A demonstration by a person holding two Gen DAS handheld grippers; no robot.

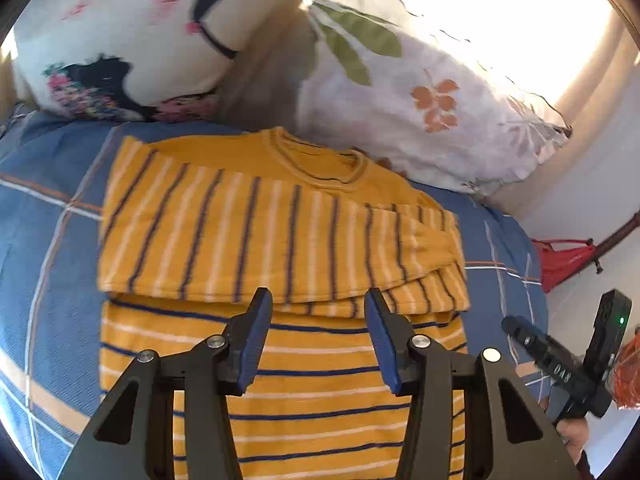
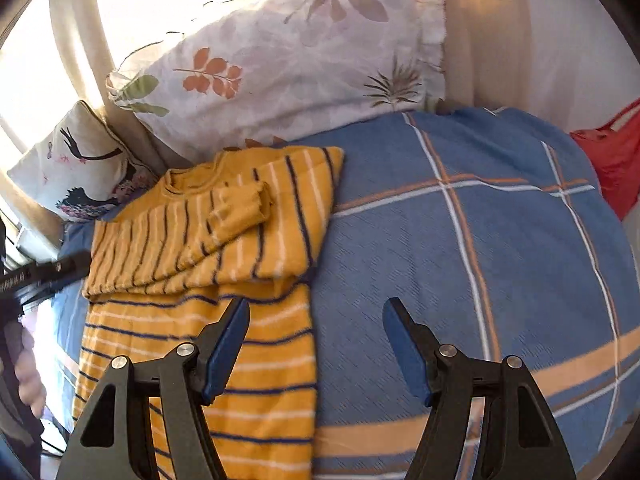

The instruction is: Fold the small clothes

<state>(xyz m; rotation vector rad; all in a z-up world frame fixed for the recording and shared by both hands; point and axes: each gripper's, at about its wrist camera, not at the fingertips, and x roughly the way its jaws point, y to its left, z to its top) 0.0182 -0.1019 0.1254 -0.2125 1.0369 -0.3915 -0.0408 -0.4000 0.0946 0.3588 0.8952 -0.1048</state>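
One striped yellow jumper (image 1: 280, 232) is laid flat on the bed (image 2: 480, 240) just below two pillows, sleeves folded across the chest (likely squaring it for the next fold). Left gripper (image 1: 318, 340): fingers partly parted, nothing held. Right gripper (image 2: 316, 348): fingers wide apart, empty, over the jumper's edge.

To my right the blue checked bedspread (image 2: 460, 240) lies bare and open, giving my right claw (image 2: 316, 344) free passage across it. Ahead, the leaf-print pillow (image 2: 288, 64) and the bird-print pillow (image 1: 132, 36) wall off the head of the bed, touching the far edge of the yellow striped sweater (image 1: 256, 224). A red bag (image 2: 616, 160) stands just beyond the bed's right edge.
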